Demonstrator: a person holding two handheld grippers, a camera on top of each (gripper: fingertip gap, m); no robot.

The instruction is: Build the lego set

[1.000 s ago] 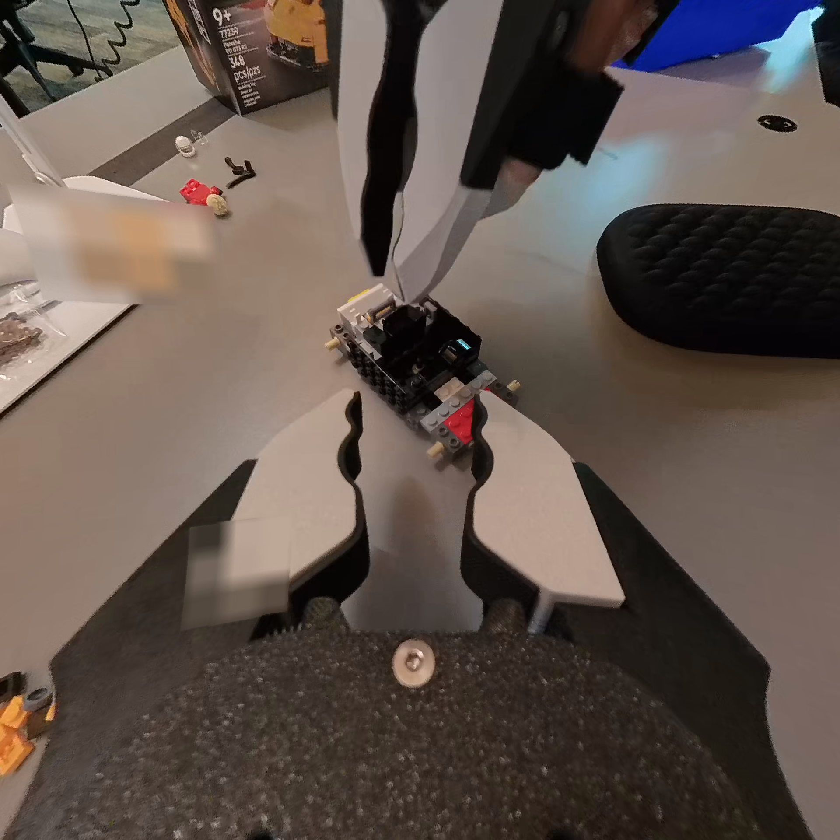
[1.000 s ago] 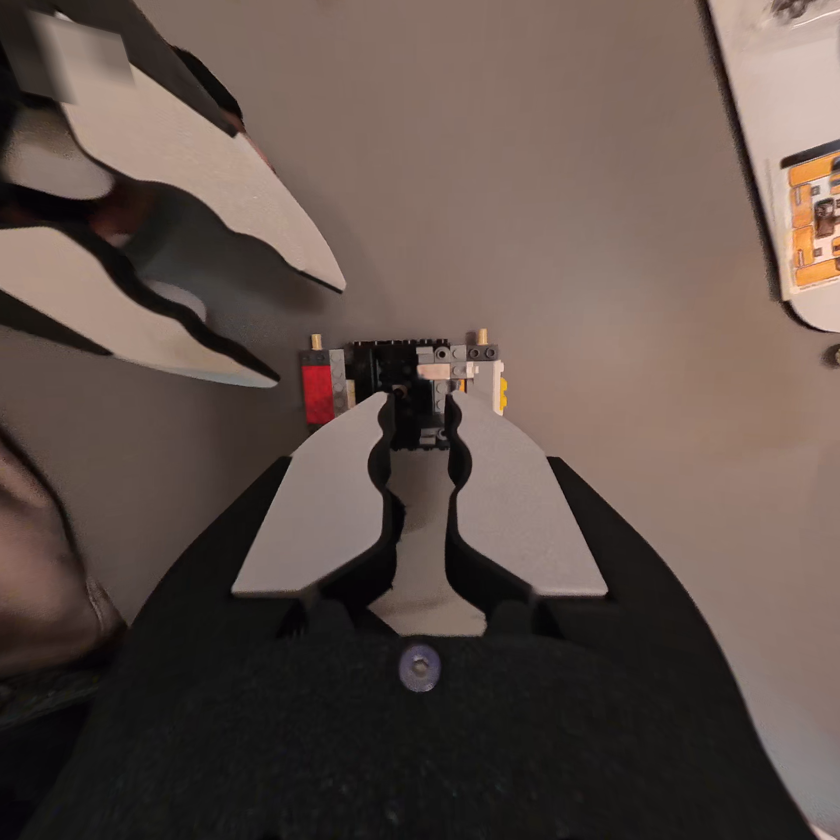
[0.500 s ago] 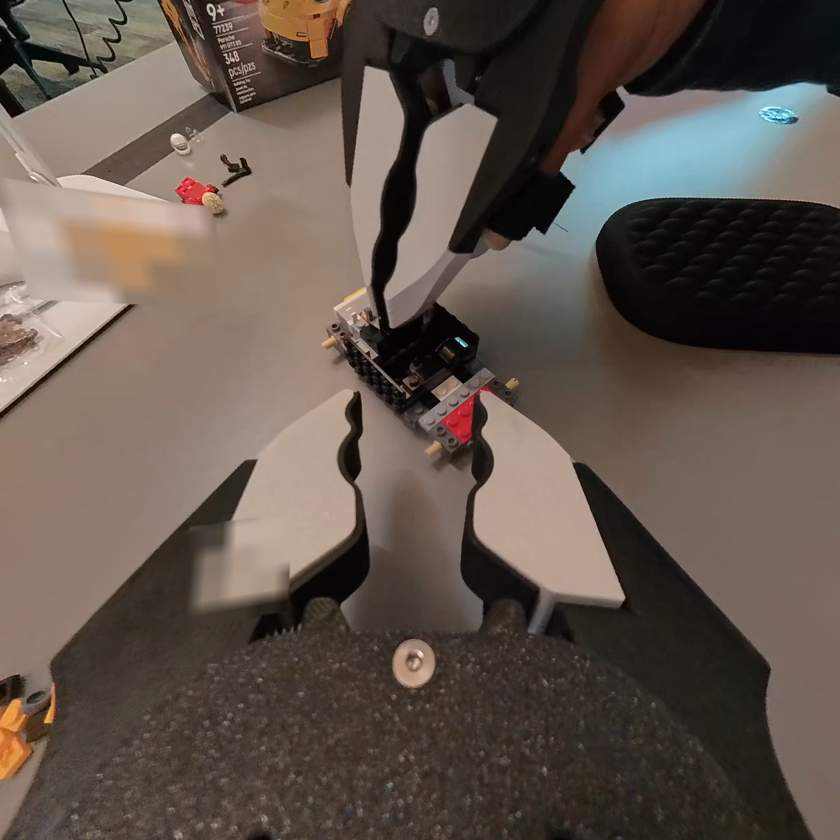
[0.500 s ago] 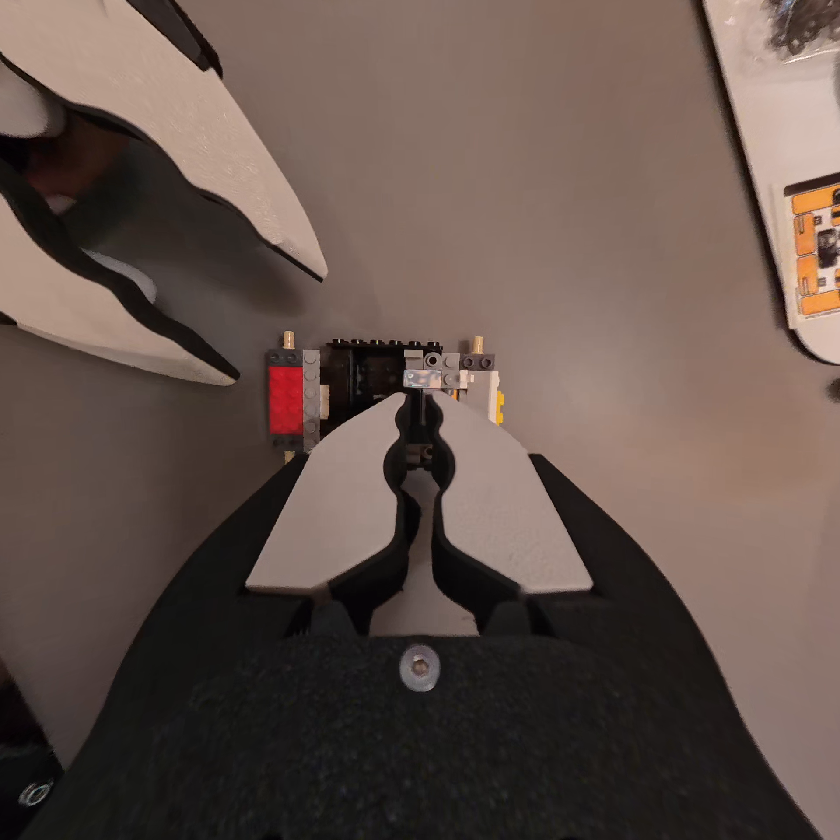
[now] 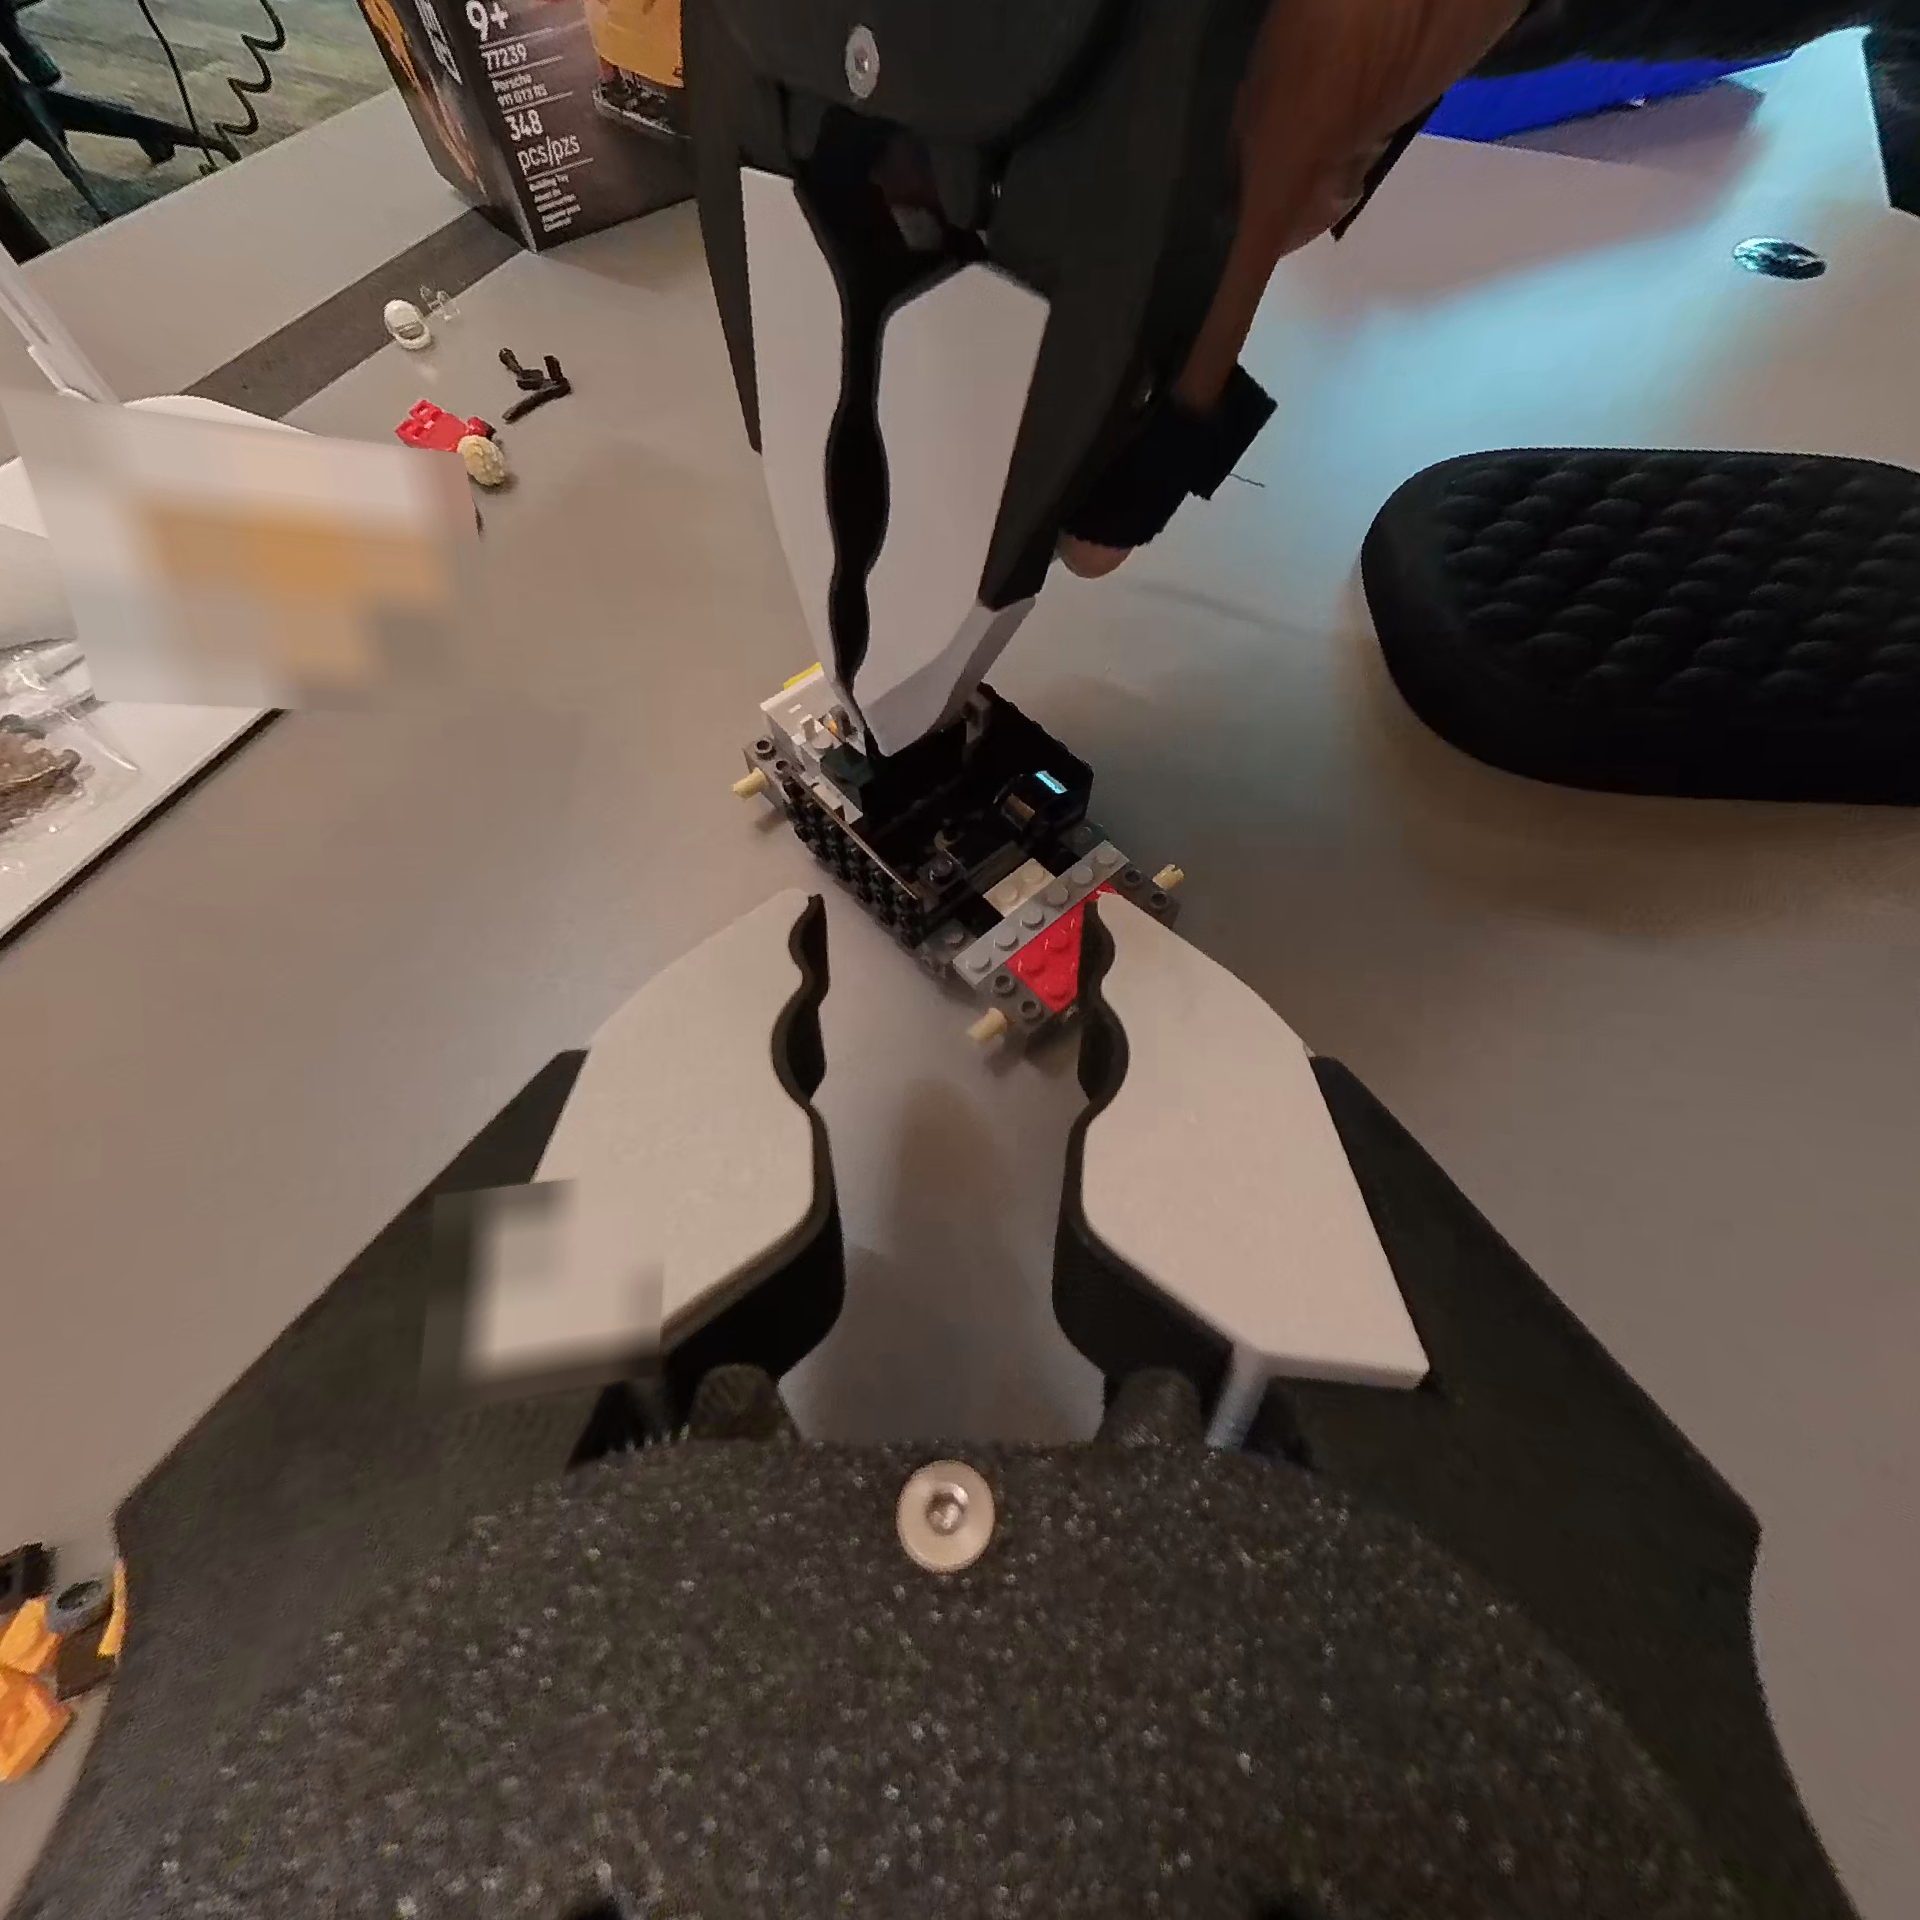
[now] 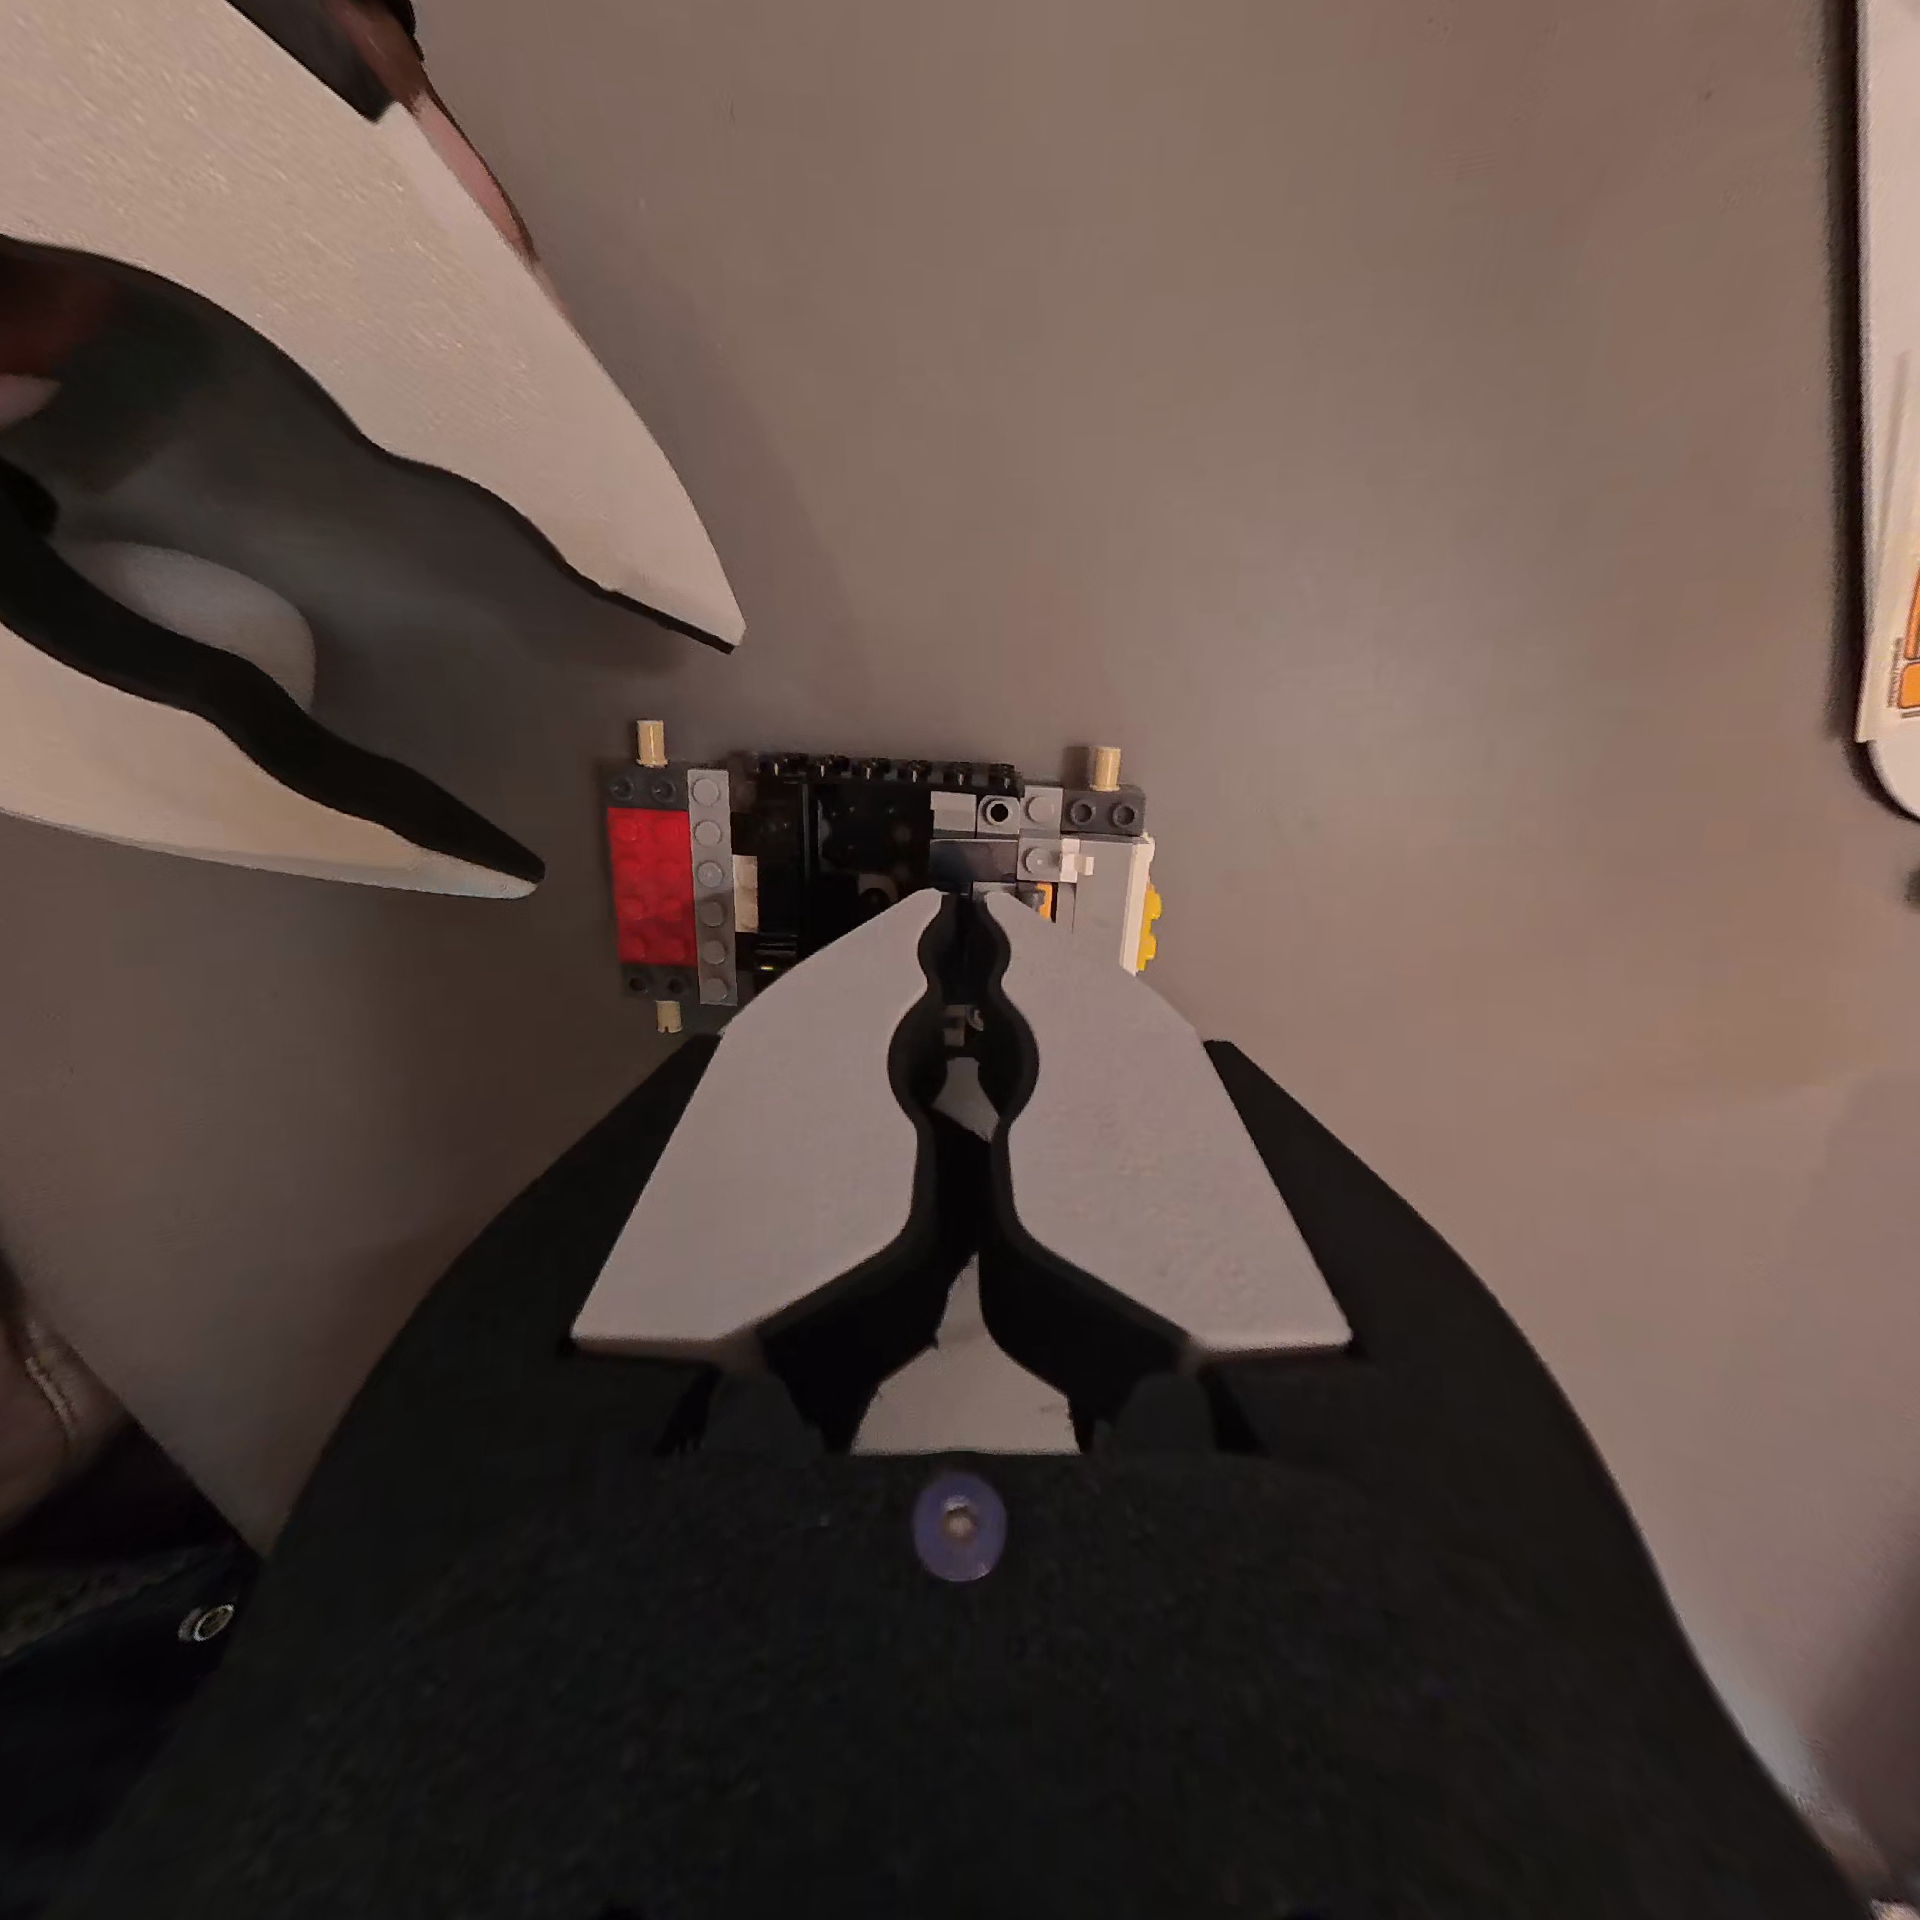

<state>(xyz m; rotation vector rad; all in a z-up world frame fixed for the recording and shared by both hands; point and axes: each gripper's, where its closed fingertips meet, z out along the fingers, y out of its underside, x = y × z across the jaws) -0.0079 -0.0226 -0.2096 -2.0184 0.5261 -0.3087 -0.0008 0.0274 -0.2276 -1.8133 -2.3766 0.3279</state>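
Observation:
The part-built lego car (image 5: 935,831) lies on the grey table (image 5: 416,987): a black middle, a red plate at the near end, white and grey bricks at the far end. It also shows in the right wrist view (image 6: 831,831). My right gripper (image 6: 961,904) is shut, and its closed tips rest on the dark parts beside the grey and white rear bricks. It comes down from above in the left wrist view (image 5: 862,738). My left gripper (image 5: 951,909) is open and empty at the red end. In the right wrist view (image 6: 634,758) its tips stand just clear of the model.
The lego box (image 5: 540,114) stands at the back left. A black padded rest (image 5: 1662,623) lies at the right. Small loose parts (image 5: 447,436) lie far left, orange pieces (image 5: 42,1683) near left. A white sheet with bags (image 5: 104,779) is at the left and a printed sheet (image 6: 1891,416) at the right. Spacing between my two grippers at the tips: around 6 cm.
My right gripper's jaws closed from partly open to shut, and its tips came down onto the rear of the model. My left gripper stayed open in place.

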